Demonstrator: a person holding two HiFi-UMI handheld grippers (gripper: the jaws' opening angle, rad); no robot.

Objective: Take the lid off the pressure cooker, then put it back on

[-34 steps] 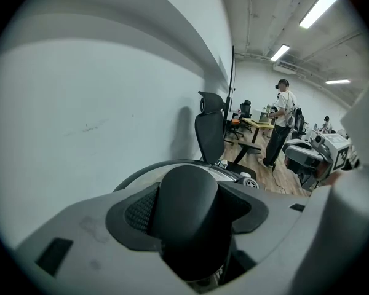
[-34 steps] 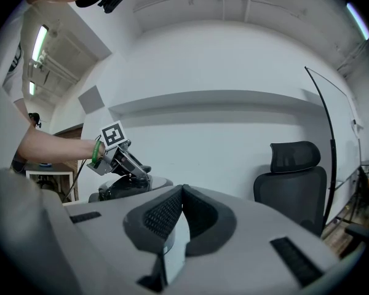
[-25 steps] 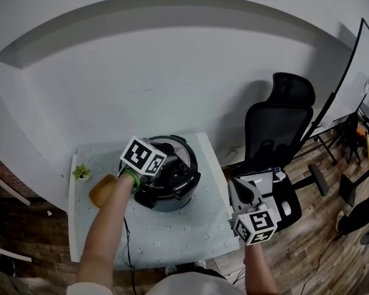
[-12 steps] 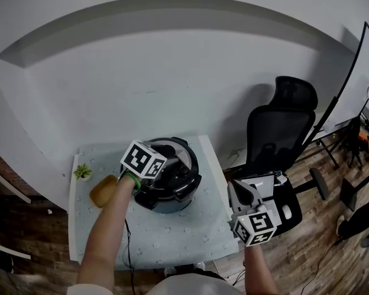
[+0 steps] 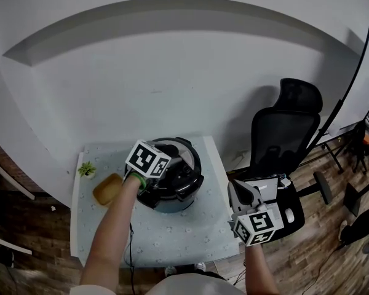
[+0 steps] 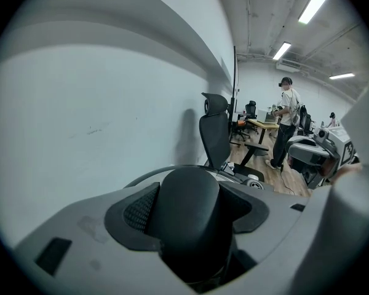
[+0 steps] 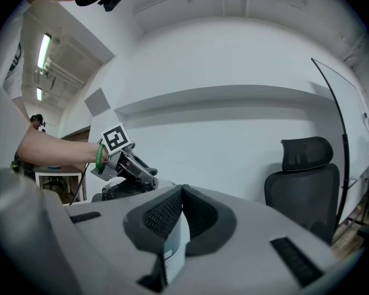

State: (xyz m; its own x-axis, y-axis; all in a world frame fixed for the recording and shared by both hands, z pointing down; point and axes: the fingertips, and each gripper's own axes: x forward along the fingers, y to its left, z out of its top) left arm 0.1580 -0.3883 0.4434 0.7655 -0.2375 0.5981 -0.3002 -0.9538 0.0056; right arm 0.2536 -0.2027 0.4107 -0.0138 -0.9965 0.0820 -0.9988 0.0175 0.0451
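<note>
Change: almost none. Your left gripper (image 5: pixel 162 166) stays on the lid (image 5: pixel 183 163), and your right gripper (image 5: pixel 237 188) stays off the table's right edge. Only the head view has slid, so the chair sits a bit further right in frame than before.
Wall (image 5: pixel 172 72): pale, fills the upper half of the head view, with a curved ledge across it.
Table (image 5: pixel 172 238): light top, lower centre of frame, set against the wall.
Office chair (image 5: pixel 289 140): black, right of frame, on the wood floor (image 5: pixel 320 226) beside the table.
Pressure cooker (image 5: pixel 172 196): dark body, centre of frame, on the table's back half nearer its right edge.
Lid: on top of the cooker and looks seated. Can't tell if it's locked.
Knob (image 6: pixel 187 220): black and rounded, fills the lower middle of the left gripper view, between your pads.
Left jaws: spread wide and clamped on the knob, with the left pad's mesh right against it.
Left gripper pose: tilted down onto the lid from the lower left, marker cube on top.
Right jaws: pressed together, pads meeting edge to edge, nothing between them.
Right gripper place: lower right of frame, between table and chair, well apart from the cooker.
Wooden dish (image 5: pixel 107 188): left of the cooker, just beside your left forearm.
Plant (image 5: pixel 86 169): small and green, near the table's back left corner.
Wristband (image 5: pixel 137 178): green, on your left wrist.
</note>
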